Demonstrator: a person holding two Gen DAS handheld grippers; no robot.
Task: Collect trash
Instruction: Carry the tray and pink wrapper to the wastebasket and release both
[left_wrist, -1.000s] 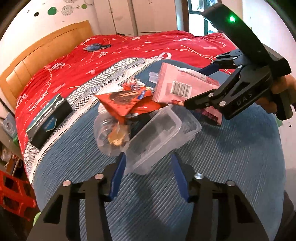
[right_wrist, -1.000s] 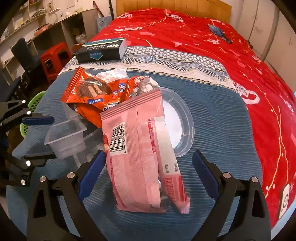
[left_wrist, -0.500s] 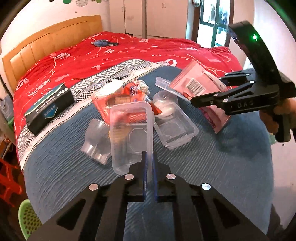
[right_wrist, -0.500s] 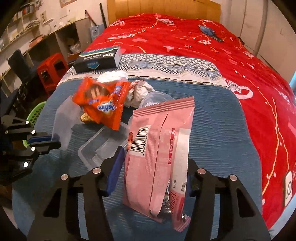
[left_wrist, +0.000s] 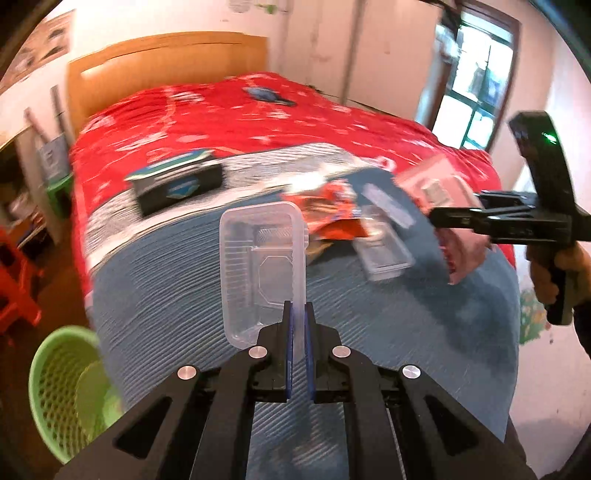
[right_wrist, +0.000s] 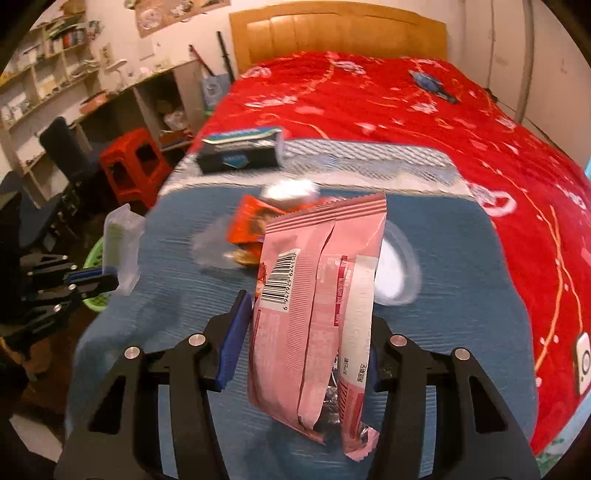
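Moved since earlier: clear plastic tray off the blue blanket and up in the left gripper; pink wrapper lifted too, hanging in the right gripper.
Left claw: clamped tight on the tray's thin rim, near its lower right corner; tray upright, above the blanket's near edge.
Right claw: closing, pads pressing the pink wrapper from both sides; wrapper clear of the blanket.
Tray handling: probably light, fairly stiff yet flexible, slick; rim the sensible hold, likely to swing or slip if jerked.
Wrapper handling: likely featherlight, soft, crinkly; mid-body pinch adequate, torn lower end loose.
Green basket: on the floor off the blanket's near left corner; probable drop spot.
Remaining trash: orange packet and second clear tray, mid-blanket.
Writing: barcode on the pink wrapper, digits 6 947929 624150; small print too blurred.
Dark box: far edge of the blanket, label unreadable.
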